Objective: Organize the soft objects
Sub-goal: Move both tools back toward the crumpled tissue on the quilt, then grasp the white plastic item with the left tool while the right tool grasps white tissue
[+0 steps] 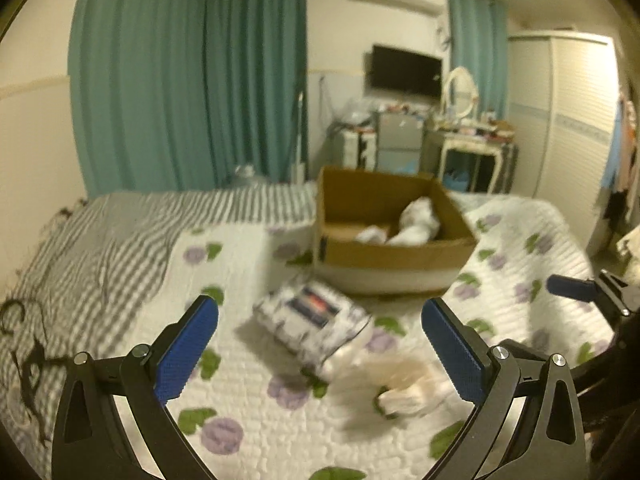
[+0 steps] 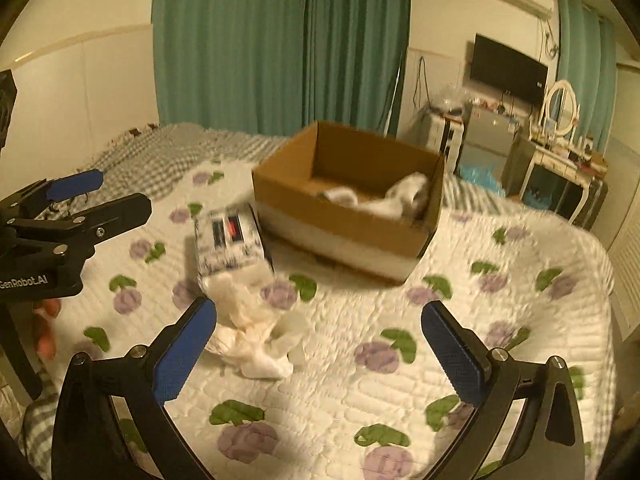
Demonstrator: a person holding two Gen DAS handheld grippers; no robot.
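Both views motion-blurred. My left tool (image 1: pixel 320 344) is spread wide, blue-padded fingers (image 1: pixel 188 348) well apart, nothing between them. My right tool (image 2: pixel 318 350) likewise released and empty; its fingers (image 2: pixel 186 350) frame the bed from above.

Bed: white quilted cover with purple flowers and green leaves (image 2: pixel 360 380), over a grey-and-white striped sheet (image 1: pixel 120 232) on the far left side.

Open brown cardboard box with a white lower band (image 1: pixel 384 248) sits on the quilt toward the far edge. Inside it, white soft cloth items (image 1: pixel 416 224) lie against the right wall and the near corner.

Just in front of the box, to its left: a flat plastic-wrapped pack, white with a dark printed label (image 2: pixel 230 240), lying on the quilt, apart from the box wall.

Touching the pack's near end: a crumpled white soft cloth bundle (image 2: pixel 256 340), loose on the quilt. In the right wrist view it lies just beside my right tool's left finger; contact cannot be told.

Left tool is visible at the left edge of the right wrist view, above the striped sheet.
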